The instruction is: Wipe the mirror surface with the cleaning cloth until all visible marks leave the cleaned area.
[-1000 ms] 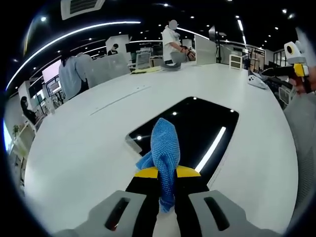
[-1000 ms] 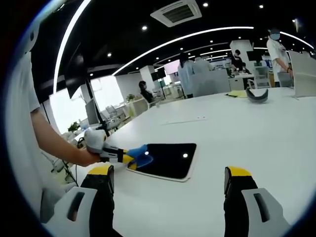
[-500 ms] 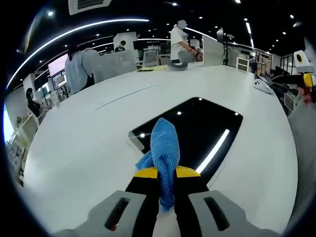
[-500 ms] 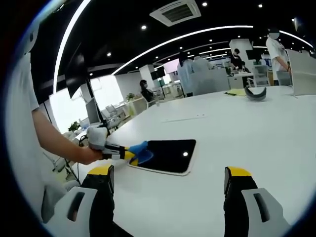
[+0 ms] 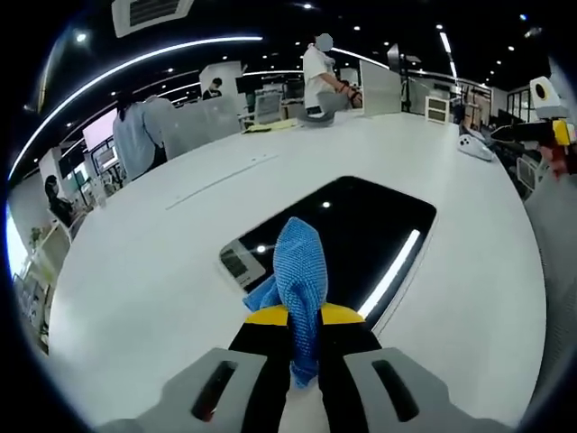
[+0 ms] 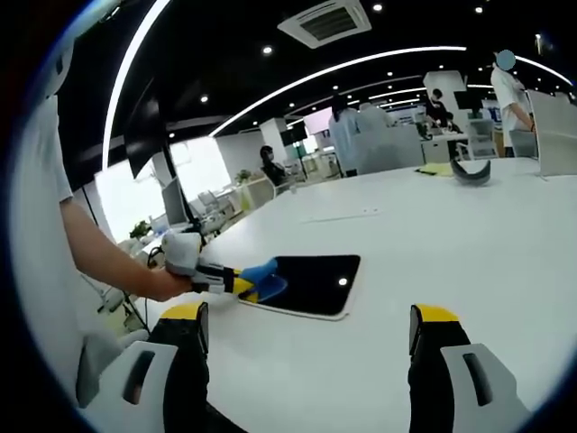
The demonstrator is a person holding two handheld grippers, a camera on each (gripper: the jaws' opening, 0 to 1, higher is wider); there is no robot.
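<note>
Mirror: flat on the white counter, dark glass throwing back ceiling lights and one long light strip; near corner just under the cloth tip.
Cloth: blue, bunched, standing up out of the left jaws, tip over the mirror's near-left corner; whether touching the glass, cannot tell.
Left gripper: jaws closed tight on the cloth, yellow tips either side of it; seen from the right gripper view as well, held by a hand at the mirror's left end.
Right gripper: jaws wide apart, nothing between them, well apart from the mirror and above bare counter; far right in the left gripper view.
Mirror in right gripper view: dark slab with pale edge, cloth at its left edge.
Counter beyond: a curved dark item near the far edge.
Background: people standing among desks.
</note>
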